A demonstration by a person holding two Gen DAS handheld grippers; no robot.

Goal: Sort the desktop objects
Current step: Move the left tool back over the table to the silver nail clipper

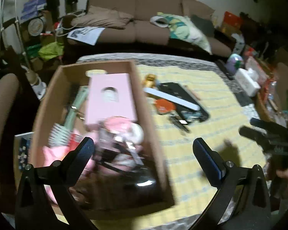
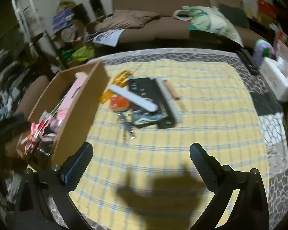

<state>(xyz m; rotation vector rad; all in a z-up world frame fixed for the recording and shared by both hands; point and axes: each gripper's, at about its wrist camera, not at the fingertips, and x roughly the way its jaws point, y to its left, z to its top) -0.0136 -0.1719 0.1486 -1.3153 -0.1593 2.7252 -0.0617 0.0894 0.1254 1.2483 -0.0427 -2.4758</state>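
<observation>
Left wrist view shows the left gripper (image 1: 142, 145) with its jaws spread wide and nothing between them, hanging over the near end of the cardboard box (image 1: 147, 103). One finger sits above the jumble inside, the other over the yellow checked cloth (image 1: 211, 99) that covers the table. The box already holds a pink carton (image 1: 111, 99), some pink soft things and a few items too blurred to name.

From the right wrist view, the right gripper (image 2: 141, 151) is also spread and empty, hovering above bare cloth with its shadow below it. Straight ahead of it, well apart, lies the unsorted heap: a black flat case (image 2: 149, 95), a white stick (image 2: 133, 97) laid slantwise across it, an orange tag (image 2: 119, 102) with keys (image 2: 127, 126) at the near edge, a gold wrapper (image 2: 122, 77) at the far left, and a pencil-like stick (image 2: 172, 91) on the right.

The heap lies to the right of the box, just beside its long wall. The case and white stick run from far left to near right, slantwise to the gripper's line of sight. I judge the right gripper has the more direct line, since the pile sits dead ahead of it while the left one is over the box. The keys are the closest piece to its jaws, and the box waits to its left.
</observation>
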